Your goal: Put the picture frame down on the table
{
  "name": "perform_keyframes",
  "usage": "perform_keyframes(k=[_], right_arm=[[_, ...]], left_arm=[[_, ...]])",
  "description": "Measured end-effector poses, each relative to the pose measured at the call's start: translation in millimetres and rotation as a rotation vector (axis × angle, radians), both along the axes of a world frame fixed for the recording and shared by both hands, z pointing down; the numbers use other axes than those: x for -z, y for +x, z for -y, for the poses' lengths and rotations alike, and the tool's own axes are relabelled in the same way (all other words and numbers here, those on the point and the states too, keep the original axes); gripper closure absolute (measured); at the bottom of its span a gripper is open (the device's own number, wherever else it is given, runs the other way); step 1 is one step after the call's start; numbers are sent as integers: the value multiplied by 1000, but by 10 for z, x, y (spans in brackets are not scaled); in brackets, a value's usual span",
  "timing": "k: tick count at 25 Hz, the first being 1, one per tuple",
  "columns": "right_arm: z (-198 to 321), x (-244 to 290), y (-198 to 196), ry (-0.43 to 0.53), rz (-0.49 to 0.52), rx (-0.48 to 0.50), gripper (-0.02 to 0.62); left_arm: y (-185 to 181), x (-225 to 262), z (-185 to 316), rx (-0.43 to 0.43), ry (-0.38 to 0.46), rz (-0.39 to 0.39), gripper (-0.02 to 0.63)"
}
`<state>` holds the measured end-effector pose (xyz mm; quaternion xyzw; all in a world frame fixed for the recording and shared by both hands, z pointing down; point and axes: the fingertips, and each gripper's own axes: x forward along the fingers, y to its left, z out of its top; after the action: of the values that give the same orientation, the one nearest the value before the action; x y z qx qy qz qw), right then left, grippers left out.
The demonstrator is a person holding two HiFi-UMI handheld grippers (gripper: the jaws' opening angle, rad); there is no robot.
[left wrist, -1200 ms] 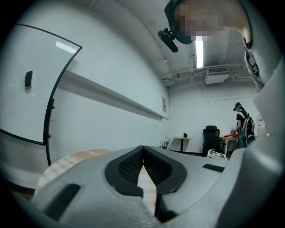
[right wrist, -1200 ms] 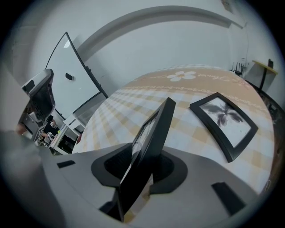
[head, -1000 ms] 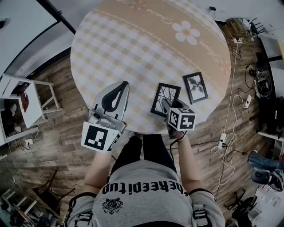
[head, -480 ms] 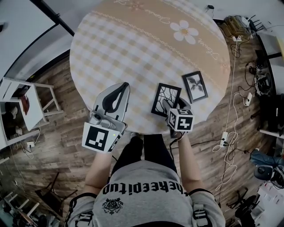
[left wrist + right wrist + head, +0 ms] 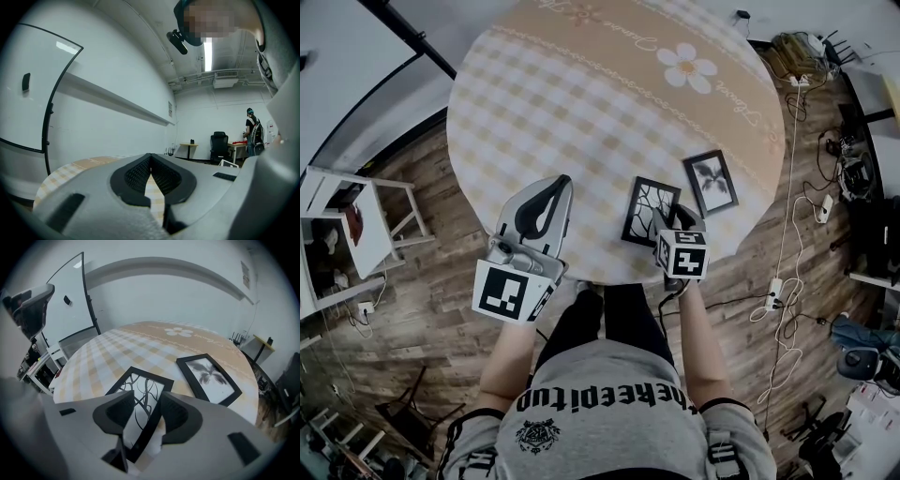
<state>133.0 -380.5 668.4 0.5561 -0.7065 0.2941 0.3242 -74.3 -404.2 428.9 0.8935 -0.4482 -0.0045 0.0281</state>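
Note:
A black picture frame with a branch print lies flat on the round checked table, near its front edge. My right gripper points down over the frame's near right corner. In the right gripper view the frame shows through the gap of the right gripper. Its jaws have just been closing, with the frame's border between them, but the pads stand clear of it. My left gripper hovers level to the left, and in its own view the left gripper has its tips together on nothing.
A second black frame with a leaf print lies just right of the first. The table's front edge runs below both grippers. Cables and a power strip lie on the wooden floor at the right. A white shelf stands at the left.
My right gripper has shifted slightly and rolled, so its marker cube sits squarer. The branch frame stays flat in the same spot. The left gripper has not moved.

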Motion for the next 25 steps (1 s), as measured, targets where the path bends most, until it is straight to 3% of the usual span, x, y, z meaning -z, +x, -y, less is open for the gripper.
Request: perform_keyframes(k=[2, 3, 15, 25], right_arm=[[-24, 16, -18, -3, 8, 3, 552], [-33, 36, -41, 2, 19, 9, 588], [-150, 759, -201, 247, 151, 10, 591], [-620, 1652, -274, 458, 200, -20, 591]], left_arm=[[8, 16, -11, -2, 4, 2, 591], [8, 24, -17, -3, 5, 4, 591], [-27, 218, -319, -32, 58, 12, 591], [42, 507, -837, -107, 141, -1, 591]])
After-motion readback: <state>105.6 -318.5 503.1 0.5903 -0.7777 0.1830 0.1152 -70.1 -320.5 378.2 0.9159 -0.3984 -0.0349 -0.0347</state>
